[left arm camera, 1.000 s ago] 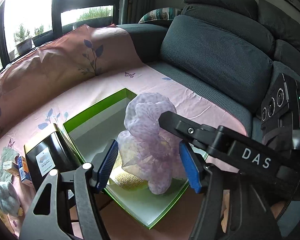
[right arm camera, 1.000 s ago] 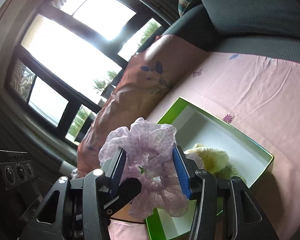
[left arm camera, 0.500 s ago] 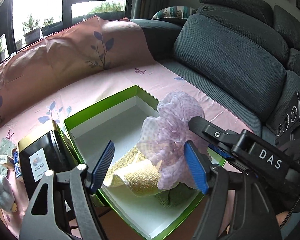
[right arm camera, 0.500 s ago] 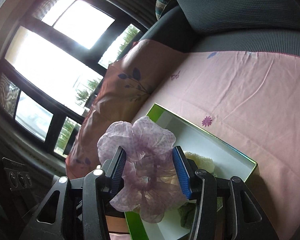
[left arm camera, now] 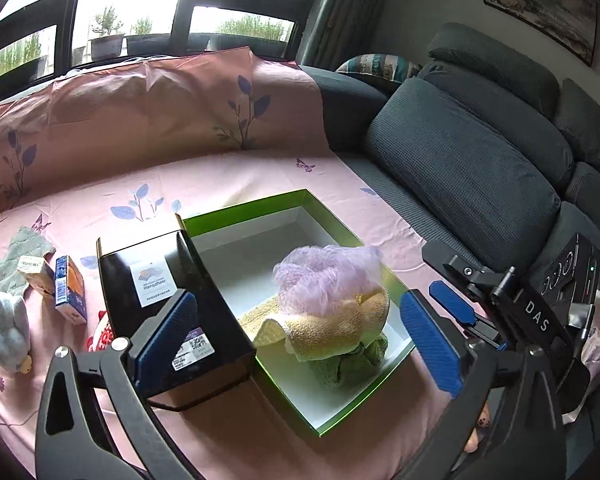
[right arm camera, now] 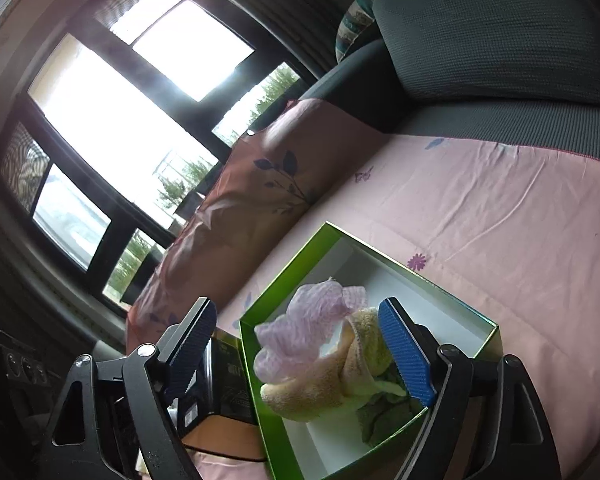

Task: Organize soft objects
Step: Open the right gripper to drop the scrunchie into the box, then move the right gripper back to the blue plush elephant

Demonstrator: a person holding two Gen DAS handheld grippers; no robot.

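A lilac mesh puff (left arm camera: 326,276) lies on a yellow towel (left arm camera: 332,326) and a green cloth (left arm camera: 350,364) inside the open green box (left arm camera: 256,210). The puff (right arm camera: 300,330), towel (right arm camera: 340,376) and box (right arm camera: 292,264) also show in the right wrist view. My left gripper (left arm camera: 296,346) is open and empty, above the box's near side. My right gripper (right arm camera: 300,352) is open and empty just above the puff; it shows at the right of the left wrist view (left arm camera: 456,306). A grey cloth (left arm camera: 18,264) and a pale plush toy (left arm camera: 2,330) lie at the left.
A black box (left arm camera: 168,308) stands against the green box's left side. A small blue and orange carton (left arm camera: 70,288) lies left of it. All rest on a pink sheet (left arm camera: 204,176) over a grey sofa with back cushions (left arm camera: 468,176) on the right.
The right gripper has opened and let go of the lilac puff, which now rests on the towel in the box. The left gripper has drawn back and up.
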